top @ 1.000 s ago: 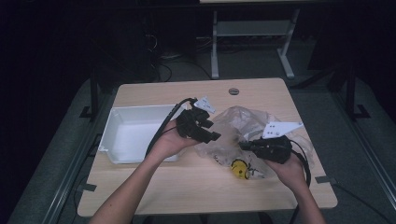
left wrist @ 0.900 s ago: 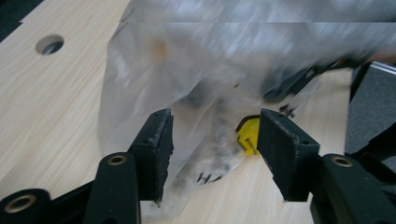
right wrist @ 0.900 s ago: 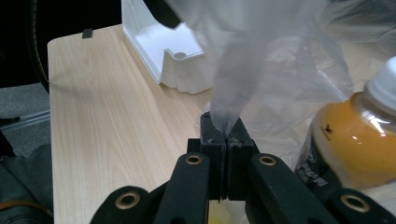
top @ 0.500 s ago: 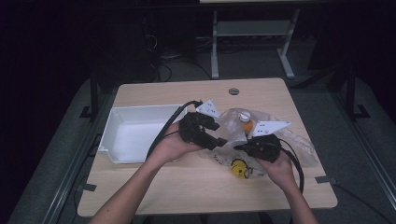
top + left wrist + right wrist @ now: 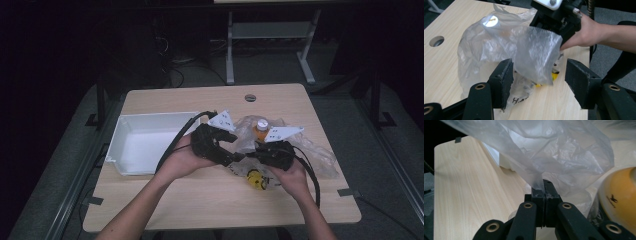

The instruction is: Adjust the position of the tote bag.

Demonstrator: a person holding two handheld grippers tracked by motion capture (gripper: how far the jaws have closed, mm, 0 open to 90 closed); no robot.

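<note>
Right gripper [image 5: 543, 185] clamping plastic bag [image 5: 564, 152] film, jaws pressed together. Left gripper [image 5: 537, 75] just been opening, jaws wide apart (bag flap hanging between, pads not pressing).

Both forearms come in from the bottom of the high view and meet near the middle of the table. The left hand [image 5: 187, 159] holds the left gripper [image 5: 231, 159], which points to the right, toward the other hand. Its jaws have just been opening and now stand wide apart, with the pads pressing on nothing. The right hand [image 5: 290, 172] holds the right gripper [image 5: 252, 156], which points left. Its jaws are pressed together on a fold of thin plastic bag [image 5: 564, 157].
</note>
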